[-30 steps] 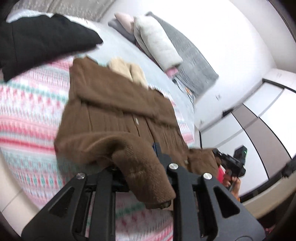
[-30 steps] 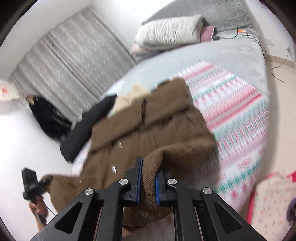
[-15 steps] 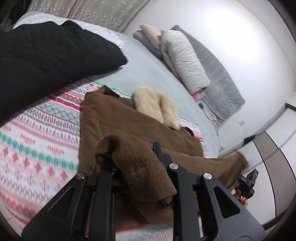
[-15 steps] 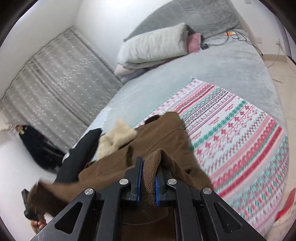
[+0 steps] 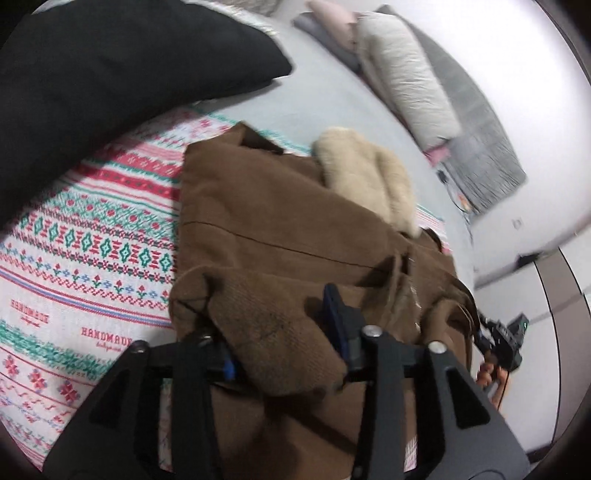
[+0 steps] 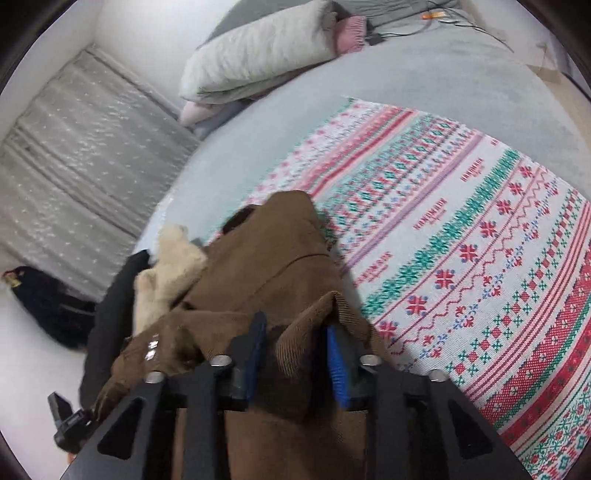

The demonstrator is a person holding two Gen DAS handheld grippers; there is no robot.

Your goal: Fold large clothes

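Observation:
A brown corduroy coat (image 5: 280,229) with a cream fur collar (image 5: 365,181) lies folded over on a patterned blanket (image 5: 92,236) on the bed. My left gripper (image 5: 280,332) has its jaws wide apart, and a brown hem corner rests loose between them. In the right wrist view the coat (image 6: 280,266) and its collar (image 6: 166,273) lie ahead. My right gripper (image 6: 295,339) also has its jaws spread, with a ridge of coat fabric standing slack between the blue pads. The right gripper shows in the left wrist view (image 5: 502,339).
A black garment (image 5: 110,74) lies left of the coat on the grey bed sheet (image 6: 424,66). Pillows (image 6: 258,48) are stacked at the headboard. A grey curtain (image 6: 74,155) hangs beyond the bed. Cables (image 6: 443,18) lie near the pillows.
Both grippers carried the coat's lower edge up toward the collar, folding it over. Their jaws, shut on the fabric before, have now spread apart.

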